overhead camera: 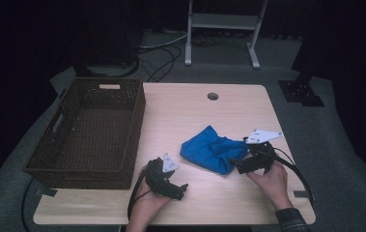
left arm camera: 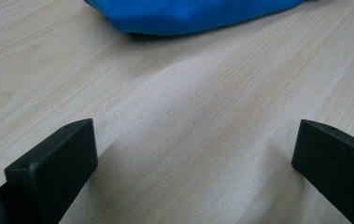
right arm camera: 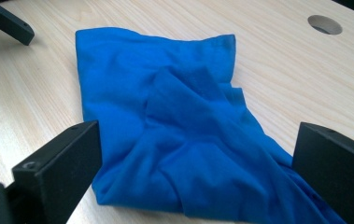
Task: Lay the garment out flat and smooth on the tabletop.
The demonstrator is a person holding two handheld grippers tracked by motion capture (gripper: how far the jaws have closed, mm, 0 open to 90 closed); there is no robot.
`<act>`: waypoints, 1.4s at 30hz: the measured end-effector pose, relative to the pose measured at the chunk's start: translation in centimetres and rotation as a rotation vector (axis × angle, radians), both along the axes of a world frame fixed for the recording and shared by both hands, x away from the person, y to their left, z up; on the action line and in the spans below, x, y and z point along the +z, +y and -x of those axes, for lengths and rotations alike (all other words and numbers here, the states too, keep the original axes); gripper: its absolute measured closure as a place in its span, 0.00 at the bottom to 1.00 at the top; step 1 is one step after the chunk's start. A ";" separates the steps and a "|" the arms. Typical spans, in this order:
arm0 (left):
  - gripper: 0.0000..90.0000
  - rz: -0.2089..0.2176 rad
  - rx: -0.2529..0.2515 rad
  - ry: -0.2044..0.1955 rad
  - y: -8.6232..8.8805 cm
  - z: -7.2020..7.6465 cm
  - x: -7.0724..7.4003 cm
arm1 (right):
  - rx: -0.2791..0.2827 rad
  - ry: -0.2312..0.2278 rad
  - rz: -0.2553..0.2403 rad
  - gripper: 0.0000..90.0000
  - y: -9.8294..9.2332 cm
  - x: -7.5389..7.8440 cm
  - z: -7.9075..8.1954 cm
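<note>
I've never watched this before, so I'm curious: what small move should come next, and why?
Probably the right gripper should ease forward and close on the blue cloth. Its jaws stand open with the crumpled cloth lying between them on the table, not yet gripped. The left gripper is open over bare wood.

A brown wicker basket (overhead camera: 132, 121) stands on the table (overhead camera: 190, 116).

A bright blue cloth (overhead camera: 213, 150) is lying crumpled and loosely folded on the light wooden table (overhead camera: 195, 111), right of centre, its creased layers overlapping, well apart from the wicker basket (overhead camera: 93, 130)
</note>
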State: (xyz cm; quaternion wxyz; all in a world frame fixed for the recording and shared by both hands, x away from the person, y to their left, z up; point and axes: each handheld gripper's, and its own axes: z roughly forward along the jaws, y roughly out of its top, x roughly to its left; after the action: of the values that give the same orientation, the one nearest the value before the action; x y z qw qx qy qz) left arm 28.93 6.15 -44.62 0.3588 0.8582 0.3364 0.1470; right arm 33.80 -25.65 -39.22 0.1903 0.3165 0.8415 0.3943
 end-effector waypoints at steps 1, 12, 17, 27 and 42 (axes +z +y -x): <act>0.00 0.000 0.000 0.000 0.0 0.0 0.0 | 0.000 0.001 -0.007 0.04 0.1 0.0 -0.1; 0.00 -0.003 -0.001 0.000 0.0 0.0 0.0 | 0.034 0.006 -0.016 0.11 1.7 -0.1 -1.4; 0.00 0.001 0.001 -0.001 0.0 0.0 0.0 | 0.054 0.017 -0.005 0.17 2.8 -0.3 -2.0; 0.00 0.000 0.000 -0.001 0.0 0.0 0.0 | 0.098 0.017 -0.013 0.44 4.4 -0.4 -2.8; 0.00 -0.002 -0.001 0.000 0.0 0.0 0.0 | 0.097 0.040 0.036 0.98 4.8 -1.5 -3.7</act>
State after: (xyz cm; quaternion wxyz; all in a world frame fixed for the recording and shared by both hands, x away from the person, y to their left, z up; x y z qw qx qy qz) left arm 28.94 6.17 -44.61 0.3580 0.8588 0.3356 0.1472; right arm 37.46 -20.88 -40.70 0.1596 0.2796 0.8666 0.3813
